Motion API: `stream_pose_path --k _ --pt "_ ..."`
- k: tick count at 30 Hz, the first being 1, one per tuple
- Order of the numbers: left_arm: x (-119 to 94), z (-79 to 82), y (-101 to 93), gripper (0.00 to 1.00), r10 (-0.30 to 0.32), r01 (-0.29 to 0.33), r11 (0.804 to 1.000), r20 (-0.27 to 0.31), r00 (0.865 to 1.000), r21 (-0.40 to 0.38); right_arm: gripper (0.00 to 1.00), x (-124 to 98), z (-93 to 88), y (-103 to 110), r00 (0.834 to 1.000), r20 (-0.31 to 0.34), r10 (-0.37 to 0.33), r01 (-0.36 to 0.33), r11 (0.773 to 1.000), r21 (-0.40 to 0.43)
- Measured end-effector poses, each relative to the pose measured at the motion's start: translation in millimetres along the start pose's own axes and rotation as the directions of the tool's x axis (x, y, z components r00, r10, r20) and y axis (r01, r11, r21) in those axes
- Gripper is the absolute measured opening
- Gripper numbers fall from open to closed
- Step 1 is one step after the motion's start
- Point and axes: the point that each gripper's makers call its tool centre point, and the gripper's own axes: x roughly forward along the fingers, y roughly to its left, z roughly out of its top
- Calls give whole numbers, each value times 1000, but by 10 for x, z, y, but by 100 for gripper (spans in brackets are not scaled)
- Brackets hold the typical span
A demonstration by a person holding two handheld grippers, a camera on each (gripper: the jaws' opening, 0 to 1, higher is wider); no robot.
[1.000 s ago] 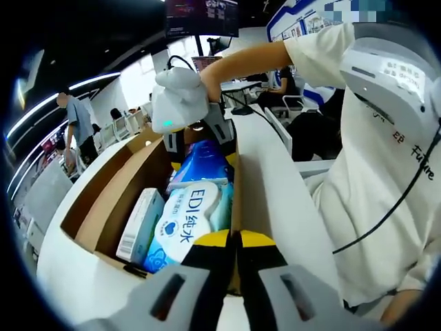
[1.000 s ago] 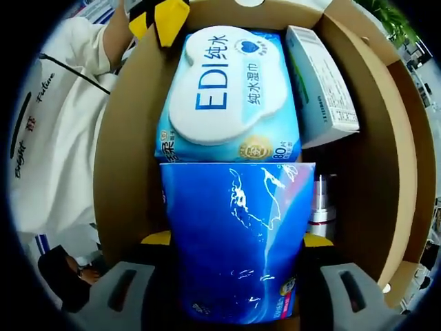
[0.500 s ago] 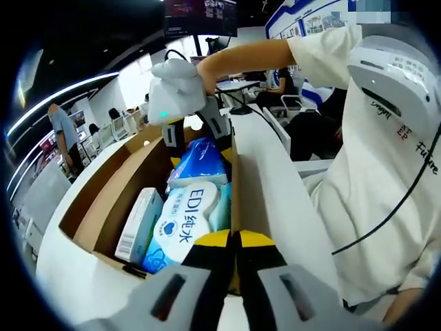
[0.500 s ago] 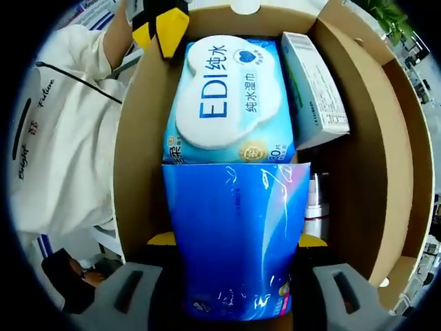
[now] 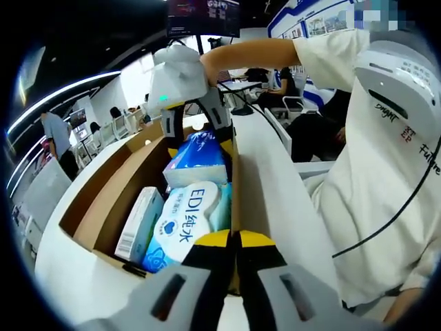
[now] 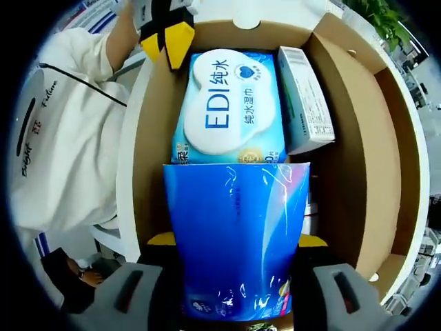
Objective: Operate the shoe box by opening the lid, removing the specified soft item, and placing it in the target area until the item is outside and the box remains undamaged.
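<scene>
The right gripper [image 6: 236, 241] has its fingers clamped on the two sides of a blue pack [image 6: 236, 238], a soft plastic-wrapped bundle that stands between the yellow pads and hides most of them. In the left gripper view the same pack [image 5: 198, 157] hangs between those fingers above the far end of the open box [image 5: 110, 207], its lower edge about level with the rim; whether it has fully cleared the box is hard to say from here.

Inside the box [image 6: 358, 138] lie a wipes pack [image 6: 231, 103] printed "EDI", flat on the bottom, and a white carton [image 6: 303, 100] leaning on its edge just beside it, against the brown wall. A small bottle-like thing shows dimly in the gap under the blue pack's corner.

The left gripper [image 5: 233, 243] rests at the near rim of the box, its yellow-tipped fingers pressed together with nothing between them; its tip [image 6: 171, 31] also shows at the box's rim beside the wipes pack.

The box sits on a white tabletop [image 5: 275, 200]. A person in a white shirt [image 5: 386, 179] stands alongside
</scene>
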Motion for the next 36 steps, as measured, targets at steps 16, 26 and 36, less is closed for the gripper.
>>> stream_pose_path --k 16,26,36 --pt "-8 -5 4 2 13 -13 1000 3 1000 1 61 -200 89 -51 1000 -4 -11 11 1000 9" --pt "-9 -10 -2 2 16 -16 1000 6 1000 7 61 -304 75 -47 999 -15 -36 36 999 -16" --pt "-6 -11 -11 2 15 -15 1000 7 1000 7 61 -430 107 -52 998 -4 -64 63 997 -37"
